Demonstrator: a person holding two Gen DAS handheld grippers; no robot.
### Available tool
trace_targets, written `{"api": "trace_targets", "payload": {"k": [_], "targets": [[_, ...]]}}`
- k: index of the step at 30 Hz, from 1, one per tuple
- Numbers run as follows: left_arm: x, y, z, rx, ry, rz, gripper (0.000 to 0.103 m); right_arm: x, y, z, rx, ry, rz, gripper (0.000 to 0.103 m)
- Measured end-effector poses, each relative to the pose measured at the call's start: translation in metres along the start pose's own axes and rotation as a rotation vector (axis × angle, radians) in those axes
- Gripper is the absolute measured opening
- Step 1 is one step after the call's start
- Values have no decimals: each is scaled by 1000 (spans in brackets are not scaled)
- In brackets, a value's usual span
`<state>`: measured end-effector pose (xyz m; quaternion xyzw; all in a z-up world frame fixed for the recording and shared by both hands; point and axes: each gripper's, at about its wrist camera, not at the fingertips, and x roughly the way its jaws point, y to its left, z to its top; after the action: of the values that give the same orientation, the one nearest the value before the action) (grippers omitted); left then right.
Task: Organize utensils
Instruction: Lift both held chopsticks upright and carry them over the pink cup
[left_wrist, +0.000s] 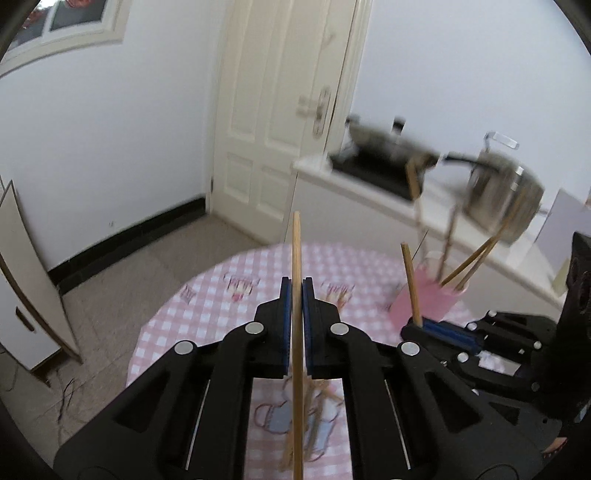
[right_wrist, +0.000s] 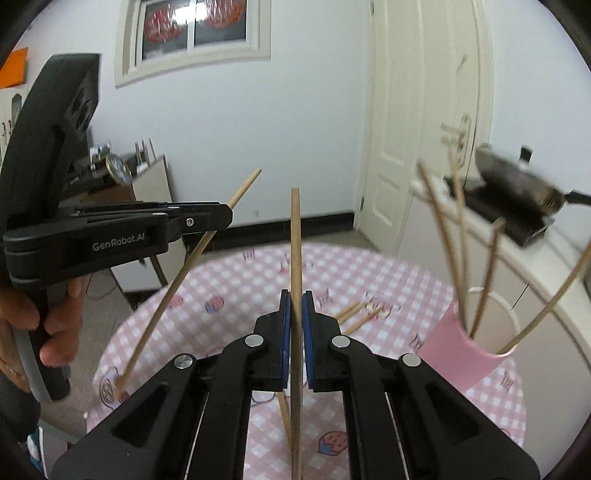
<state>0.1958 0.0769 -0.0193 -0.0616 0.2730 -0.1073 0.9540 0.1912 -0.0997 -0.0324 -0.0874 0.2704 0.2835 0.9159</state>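
- Left gripper (left_wrist: 295, 295) is clamped on a chopstick (left_wrist: 296, 258), the stick running upright between the blue pads and poking out above and below them.
- Right gripper (right_wrist: 295, 306) pinches a second chopstick (right_wrist: 294, 240) the same way, upright through its closed pads.
- The pink cup (right_wrist: 469, 343) sits on the checked tablecloth (right_wrist: 229, 280), ahead and to the right of the right gripper, several sticks fanned out inside it.
- More loose chopsticks (right_wrist: 356, 317) lie flat on the cloth, just beyond the right gripper's tips.
- The left gripper's stick slants, its lower tip reaching the cloth.
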Motion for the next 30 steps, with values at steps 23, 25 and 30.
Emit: {"api": "trace_targets", "payload": {"k": [23,25,30], "targets": [[-53,-46,-28,-32,-248,-128,6,-80,-18,-13,83,-187,-64,5],[-60,-55,-22,-26,-275,-150,6,-93,-23,-7,86,-222,-83,5],[-72,-78,-3,-19,-364,-215,6,-120,-34,7,78,-297,-140,5]]}}
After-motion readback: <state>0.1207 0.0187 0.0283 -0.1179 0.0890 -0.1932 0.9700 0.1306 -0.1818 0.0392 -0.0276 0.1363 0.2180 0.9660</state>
